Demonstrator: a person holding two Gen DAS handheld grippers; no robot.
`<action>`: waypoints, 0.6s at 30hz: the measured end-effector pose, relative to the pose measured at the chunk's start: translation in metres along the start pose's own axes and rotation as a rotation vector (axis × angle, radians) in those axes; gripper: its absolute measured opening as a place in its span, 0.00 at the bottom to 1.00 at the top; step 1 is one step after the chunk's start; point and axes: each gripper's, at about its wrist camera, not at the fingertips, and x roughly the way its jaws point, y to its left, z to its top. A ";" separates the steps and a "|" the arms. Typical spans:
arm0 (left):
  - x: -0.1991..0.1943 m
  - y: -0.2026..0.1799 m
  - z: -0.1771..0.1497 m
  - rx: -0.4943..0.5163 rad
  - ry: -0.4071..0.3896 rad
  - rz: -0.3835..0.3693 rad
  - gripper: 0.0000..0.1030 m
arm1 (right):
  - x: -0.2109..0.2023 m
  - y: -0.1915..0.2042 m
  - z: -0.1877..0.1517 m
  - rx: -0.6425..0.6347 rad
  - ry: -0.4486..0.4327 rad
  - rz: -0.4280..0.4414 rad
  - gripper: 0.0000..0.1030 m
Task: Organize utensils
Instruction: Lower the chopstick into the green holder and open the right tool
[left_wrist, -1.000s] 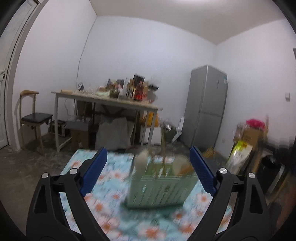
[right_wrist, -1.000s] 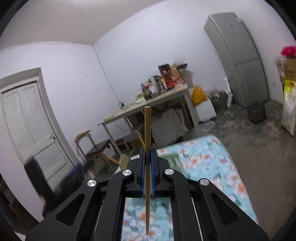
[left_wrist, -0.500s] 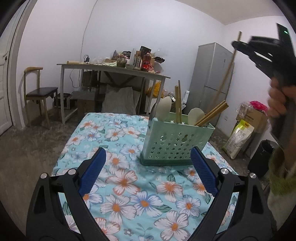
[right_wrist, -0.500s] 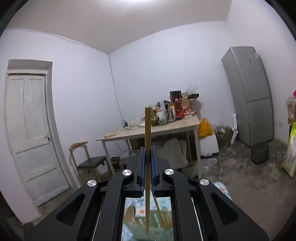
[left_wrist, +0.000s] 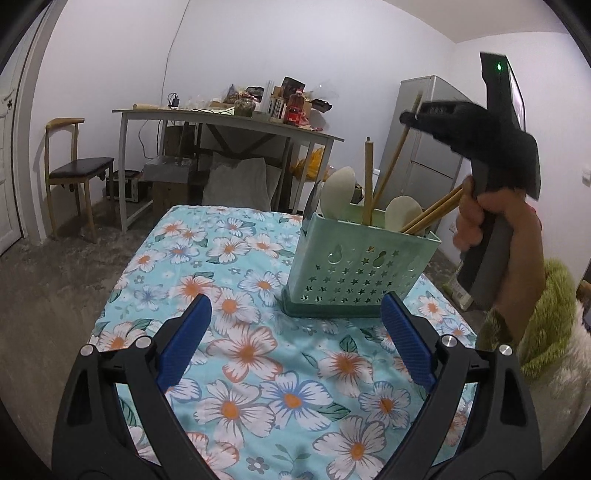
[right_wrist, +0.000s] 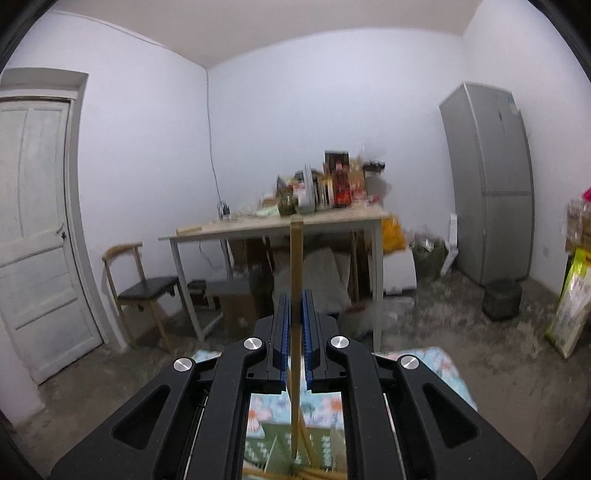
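Right gripper sits above the green basket, w/ a single wooden chopstick standing upright between its blue pads; jaws are just starting to part, stick not dropped yet, lower end already down over the basket opening as seen in the right wrist view. In the left wrist view the same gripper shows up at upper right, held in a person's hand w/ a green fuzzy sleeve, chopstick slanting down into the basket. Left gripper hangs low over the floral tablecloth, jaws spread wide, nothing between them, just short of the basket's near wall. Progress, my read: nearly done. Basket already holds two pale spoon-shaped utensils, an upright stick and a pair of chopsticks leaning out the right side; no loose utensils visible on the cloth in these views. Left to do: let this stick go, then check for strays off-frame. Writing/labels: none legible. Bottles & boxes on the far table too blurred, fridge sticker unreadable.
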 end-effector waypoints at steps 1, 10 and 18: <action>0.001 0.000 0.000 0.001 0.001 0.003 0.87 | -0.003 -0.003 0.000 0.009 0.002 0.006 0.15; -0.003 -0.003 0.005 -0.022 0.011 0.044 0.87 | -0.087 -0.021 0.005 0.076 -0.075 0.068 0.52; -0.019 -0.021 0.017 -0.023 0.014 0.151 0.92 | -0.166 -0.034 -0.034 0.079 -0.001 -0.008 0.76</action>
